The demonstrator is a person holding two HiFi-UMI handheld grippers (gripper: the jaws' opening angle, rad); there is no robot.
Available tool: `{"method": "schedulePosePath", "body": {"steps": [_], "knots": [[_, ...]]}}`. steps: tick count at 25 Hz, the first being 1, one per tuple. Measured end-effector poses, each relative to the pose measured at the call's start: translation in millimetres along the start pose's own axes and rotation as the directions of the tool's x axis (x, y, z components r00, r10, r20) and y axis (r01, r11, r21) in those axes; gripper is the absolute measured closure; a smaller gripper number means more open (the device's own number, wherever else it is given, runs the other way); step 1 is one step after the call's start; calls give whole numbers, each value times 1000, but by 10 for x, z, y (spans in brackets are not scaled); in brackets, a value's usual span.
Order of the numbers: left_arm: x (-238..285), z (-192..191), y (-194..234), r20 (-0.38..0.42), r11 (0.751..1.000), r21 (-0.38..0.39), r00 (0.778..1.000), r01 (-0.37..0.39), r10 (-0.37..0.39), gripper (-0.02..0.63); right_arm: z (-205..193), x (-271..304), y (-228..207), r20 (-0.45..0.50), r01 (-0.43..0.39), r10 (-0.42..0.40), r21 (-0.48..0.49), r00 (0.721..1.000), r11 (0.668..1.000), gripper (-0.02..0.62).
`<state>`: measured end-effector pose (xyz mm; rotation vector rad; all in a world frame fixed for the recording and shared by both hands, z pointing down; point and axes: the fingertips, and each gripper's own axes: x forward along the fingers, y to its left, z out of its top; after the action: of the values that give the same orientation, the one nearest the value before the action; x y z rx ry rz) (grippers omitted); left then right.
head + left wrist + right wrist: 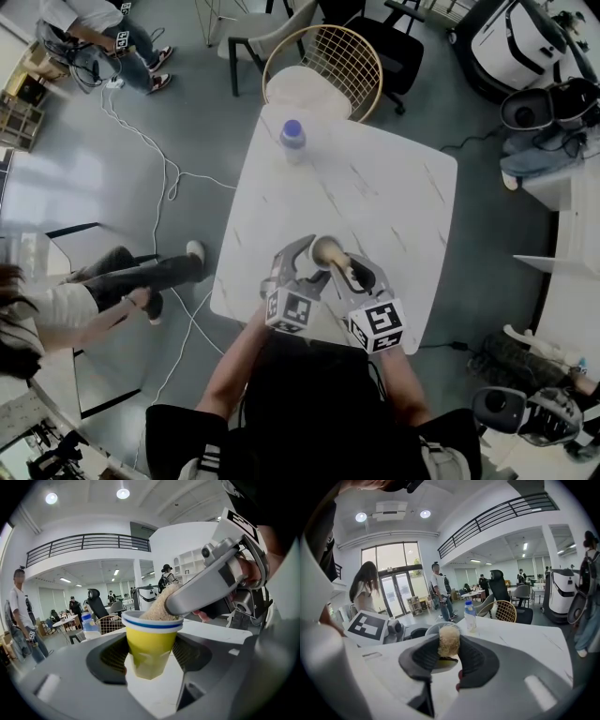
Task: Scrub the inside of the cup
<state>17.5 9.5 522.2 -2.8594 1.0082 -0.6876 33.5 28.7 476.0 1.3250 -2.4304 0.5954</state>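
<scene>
A yellow paper cup with a white rim and a blue stripe stands upright between the pads of my left gripper, which is shut on its sides. In the head view the cup sits near the table's front edge, with the left gripper at its left. My right gripper is shut on a tan sponge, and the sponge pokes down through the cup's mouth. The cup's rim shows behind the sponge. The cup's inside is hidden.
A white marble-look table holds a small bottle with a blue cap at its far side. A wire-backed chair stands beyond the table. A person's legs are left of the table, and cables lie on the floor.
</scene>
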Motion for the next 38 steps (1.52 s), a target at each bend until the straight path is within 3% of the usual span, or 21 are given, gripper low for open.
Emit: {"method": "schedulePosePath", "body": {"steps": [14, 28, 38], "knots": [[-20, 21, 49, 5, 1000, 1, 1000, -13, 13, 304, 47, 16, 159, -2, -50, 50, -26, 999, 998, 485], [-69, 19, 6, 9, 1000, -6, 1000, -7, 7, 304, 79, -18, 66, -2, -26, 26, -13, 1000, 1000, 485], [-85, 36, 111, 12, 1000, -2, 1000, -24, 24, 304, 79, 16, 222, -13, -70, 70, -12, 997, 997, 485]]}}
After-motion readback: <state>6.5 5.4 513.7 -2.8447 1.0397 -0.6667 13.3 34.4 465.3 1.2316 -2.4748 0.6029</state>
